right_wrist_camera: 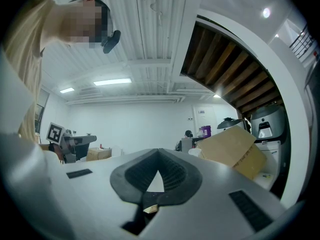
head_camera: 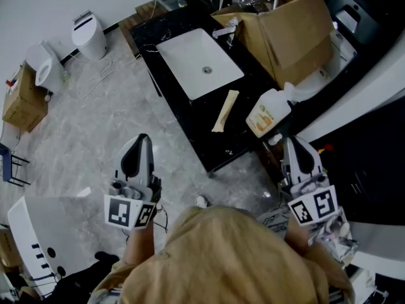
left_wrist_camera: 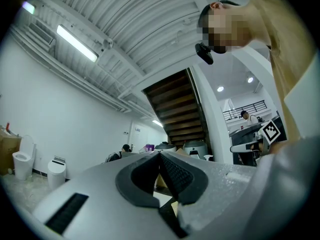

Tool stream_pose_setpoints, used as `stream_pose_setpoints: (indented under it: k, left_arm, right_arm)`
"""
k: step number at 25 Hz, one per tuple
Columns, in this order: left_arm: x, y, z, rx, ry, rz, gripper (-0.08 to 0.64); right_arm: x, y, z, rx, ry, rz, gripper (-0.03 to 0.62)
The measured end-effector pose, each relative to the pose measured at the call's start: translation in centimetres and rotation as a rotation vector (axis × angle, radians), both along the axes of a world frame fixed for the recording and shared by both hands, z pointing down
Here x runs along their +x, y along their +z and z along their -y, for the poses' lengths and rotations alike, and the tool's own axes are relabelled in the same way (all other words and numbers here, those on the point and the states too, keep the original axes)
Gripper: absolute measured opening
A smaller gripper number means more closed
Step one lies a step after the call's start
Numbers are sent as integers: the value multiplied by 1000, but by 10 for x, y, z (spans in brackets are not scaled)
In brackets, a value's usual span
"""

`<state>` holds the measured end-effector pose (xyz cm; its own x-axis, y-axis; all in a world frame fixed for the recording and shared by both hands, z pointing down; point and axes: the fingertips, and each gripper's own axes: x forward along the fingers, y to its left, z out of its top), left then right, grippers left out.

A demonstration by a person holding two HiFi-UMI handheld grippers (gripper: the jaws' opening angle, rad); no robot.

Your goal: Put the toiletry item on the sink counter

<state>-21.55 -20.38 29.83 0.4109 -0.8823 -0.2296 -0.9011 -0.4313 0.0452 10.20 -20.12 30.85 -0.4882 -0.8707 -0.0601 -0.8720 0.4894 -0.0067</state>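
A cream toiletry tube (head_camera: 225, 111) lies on the black sink counter (head_camera: 190, 113), just in front of the white basin (head_camera: 199, 62). Both grippers are held low, near the person's chest and well short of the counter. My left gripper (head_camera: 142, 139) hangs over the marble floor, left of the counter's near corner. Its jaws meet tip to tip with nothing between them in the left gripper view (left_wrist_camera: 160, 155). My right gripper (head_camera: 296, 143) sits off the counter's right side, below a white and orange bottle (head_camera: 269, 113). Its jaws also touch and are empty in the right gripper view (right_wrist_camera: 159, 152).
An open cardboard box (head_camera: 285, 30) stands at the counter's far right beside the tap (head_camera: 226, 30). Two white toilets (head_camera: 88, 35) (head_camera: 44, 65) and a cardboard box (head_camera: 22, 100) stand on the floor at the left. A white fixture (head_camera: 38, 233) lies at the bottom left.
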Motion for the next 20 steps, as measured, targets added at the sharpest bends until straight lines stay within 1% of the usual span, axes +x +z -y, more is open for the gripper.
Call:
stream_pose_setpoints:
  k: [7, 20]
  left_arm:
    - [0, 4, 3, -5, 14, -5, 4]
    - [-2, 10, 11, -9, 54, -10, 4]
  right_arm:
    - [-8, 2, 1, 5, -8, -21, 2]
    - [-12, 5, 0, 6, 25, -27, 2]
